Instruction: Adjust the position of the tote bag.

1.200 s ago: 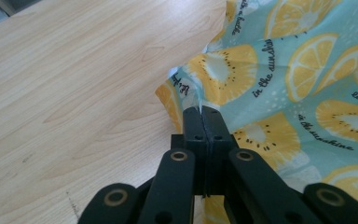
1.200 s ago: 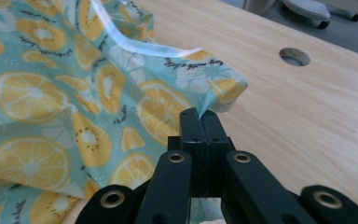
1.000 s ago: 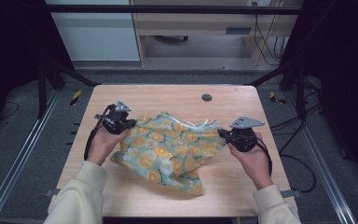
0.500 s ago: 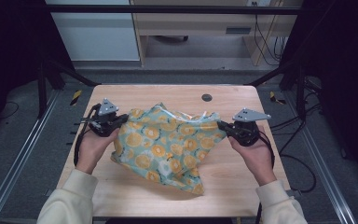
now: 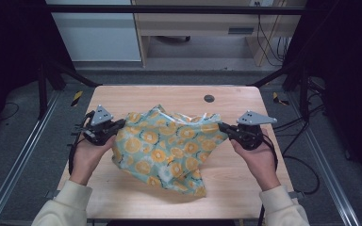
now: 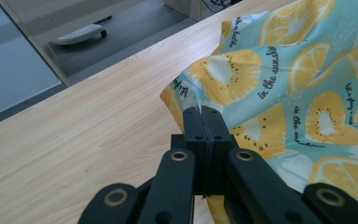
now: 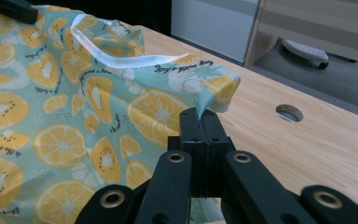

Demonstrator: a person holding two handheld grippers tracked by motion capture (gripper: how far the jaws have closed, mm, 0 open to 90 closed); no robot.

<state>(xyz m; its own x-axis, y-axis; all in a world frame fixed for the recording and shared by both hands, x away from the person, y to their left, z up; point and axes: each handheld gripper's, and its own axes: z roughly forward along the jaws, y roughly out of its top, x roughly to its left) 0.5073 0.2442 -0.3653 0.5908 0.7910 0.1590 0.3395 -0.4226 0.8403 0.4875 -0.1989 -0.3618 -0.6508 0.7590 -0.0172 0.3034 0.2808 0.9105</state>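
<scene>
A teal cloth printed with orange and lemon slices (image 5: pixel 167 148) hangs stretched between my two grippers above the wooden table (image 5: pixel 169 96). My left gripper (image 5: pixel 121 124) is shut on the cloth's left edge; in the left gripper view its jaws (image 6: pixel 203 114) pinch the fabric (image 6: pixel 289 88). At the cloth's right corner my right gripper (image 5: pixel 221 126) is shut as well, and the right gripper view has its jaws (image 7: pixel 199 116) clamped on the fabric (image 7: pixel 74 107) near a white hem (image 7: pixel 121 58). The cloth's lower part droops onto the table toward the front.
A round hole (image 5: pixel 209 98) lies in the tabletop behind the cloth, also seen as a hole (image 7: pixel 289 112) in the right gripper view. Metal frame rails (image 5: pixel 23 155) run along both sides of the table. A cabinet (image 5: pixel 94 35) stands on the floor beyond.
Both hands have lifted and drawn apart, the left one moving left. The cloth has spread wider and risen off the table between them.
</scene>
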